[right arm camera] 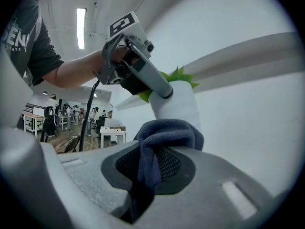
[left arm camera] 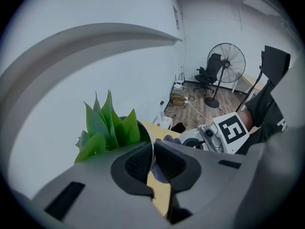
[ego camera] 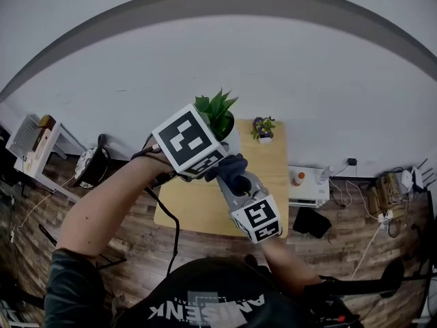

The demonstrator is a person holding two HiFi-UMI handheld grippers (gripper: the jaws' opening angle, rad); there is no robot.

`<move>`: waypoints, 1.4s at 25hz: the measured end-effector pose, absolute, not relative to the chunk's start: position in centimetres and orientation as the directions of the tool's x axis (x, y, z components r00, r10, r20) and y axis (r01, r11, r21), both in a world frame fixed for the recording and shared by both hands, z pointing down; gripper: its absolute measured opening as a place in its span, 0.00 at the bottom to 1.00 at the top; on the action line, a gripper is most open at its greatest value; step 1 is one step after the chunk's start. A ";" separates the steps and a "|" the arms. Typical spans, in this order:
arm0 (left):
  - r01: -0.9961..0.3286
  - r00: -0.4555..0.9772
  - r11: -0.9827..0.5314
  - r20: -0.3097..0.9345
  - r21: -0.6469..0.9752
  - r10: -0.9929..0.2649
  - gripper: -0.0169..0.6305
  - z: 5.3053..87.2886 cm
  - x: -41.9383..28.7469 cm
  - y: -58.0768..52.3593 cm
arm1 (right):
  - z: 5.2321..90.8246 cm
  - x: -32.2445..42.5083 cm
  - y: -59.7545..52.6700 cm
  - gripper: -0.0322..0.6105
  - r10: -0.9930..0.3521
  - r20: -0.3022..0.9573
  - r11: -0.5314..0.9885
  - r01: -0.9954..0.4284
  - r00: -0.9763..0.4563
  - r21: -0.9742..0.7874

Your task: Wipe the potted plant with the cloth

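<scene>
One white pot (right arm camera: 178, 109) holds pointed green leaves (left arm camera: 107, 128)

Your left gripper (left arm camera: 153, 162) has its jaws clamped on the thin rim of the white round plant pot (left arm camera: 148, 136). Pointed green leaves (left arm camera: 106, 128) rise just left of them, and your right gripper (left arm camera: 178, 140) is close on their right.

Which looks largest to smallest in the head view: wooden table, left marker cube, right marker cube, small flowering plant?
1. wooden table
2. left marker cube
3. right marker cube
4. small flowering plant
The cubes are held nearer the camera, which inflates them; this ranks apparent size only.
</scene>
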State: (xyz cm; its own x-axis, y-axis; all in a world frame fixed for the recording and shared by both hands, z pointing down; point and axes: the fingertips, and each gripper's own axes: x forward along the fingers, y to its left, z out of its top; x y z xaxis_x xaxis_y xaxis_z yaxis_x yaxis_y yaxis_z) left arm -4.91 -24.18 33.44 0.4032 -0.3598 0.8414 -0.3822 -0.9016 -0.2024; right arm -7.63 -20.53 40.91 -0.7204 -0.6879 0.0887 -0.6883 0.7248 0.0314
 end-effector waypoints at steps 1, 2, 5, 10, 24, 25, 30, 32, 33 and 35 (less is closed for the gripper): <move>-0.385 0.405 -0.900 0.840 -0.202 -0.362 0.06 33.4 -4.9 -24.3 | 41.3 -7.3 -20.8 0.13 -0.696 0.095 0.717 -0.696 -0.712 0.030; -0.387 0.406 -0.900 0.839 -0.202 -0.363 0.06 33.3 -4.8 -24.3 | 41.6 -7.0 -20.9 0.13 -0.703 0.099 0.709 -0.704 -0.704 0.025; -0.388 0.420 -0.902 0.835 -0.190 -0.356 0.06 33.0 -4.6 -24.1 | 42.8 -6.5 -20.9 0.13 -0.715 0.116 0.694 -0.720 -0.690 -0.004; -0.394 0.428 -0.901 0.831 -0.183 -0.356 0.06 32.8 -4.4 -24.0 | 42.4 -7.3 -20.1 0.13 -0.713 0.088 0.697 -0.717 -0.696 -0.020; -0.392 0.449 -0.906 0.826 -0.160 -0.341 0.06 33.3 -4.4 -23.7 | 35.1 -12.1 -19.2 0.13 -0.680 -0.098 0.723 -0.687 -0.727 0.072; -0.399 0.453 -0.905 0.825 -0.151 -0.337 0.06 33.5 -4.5 -23.7 | 35.2 -12.1 -19.5 0.13 -0.686 -0.097 0.719 -0.692 -0.721 0.059; -0.417 0.454 -0.899 0.826 -0.135 -0.334 0.06 33.8 -4.8 -23.7 | 35.8 -12.4 -20.2 0.13 -0.719 -0.100 0.691 -0.723 -0.687 -0.005; -0.418 0.459 -0.899 0.823 -0.131 -0.333 0.06 33.7 -4.8 -23.8 | 36.7 -11.8 -20.4 0.13 -0.730 -0.080 0.682 -0.731 -0.679 -0.017; -0.418 0.459 -0.898 0.821 -0.137 -0.339 0.06 33.5 -4.8 -23.9 | 37.3 -11.4 -20.5 0.13 -0.734 -0.070 0.678 -0.735 -0.675 -0.024; -0.417 0.459 -0.897 0.817 -0.148 -0.348 0.06 33.3 -5.0 -24.0 | 38.3 -10.5 -20.7 0.13 -0.742 -0.049 0.670 -0.742 -0.668 -0.031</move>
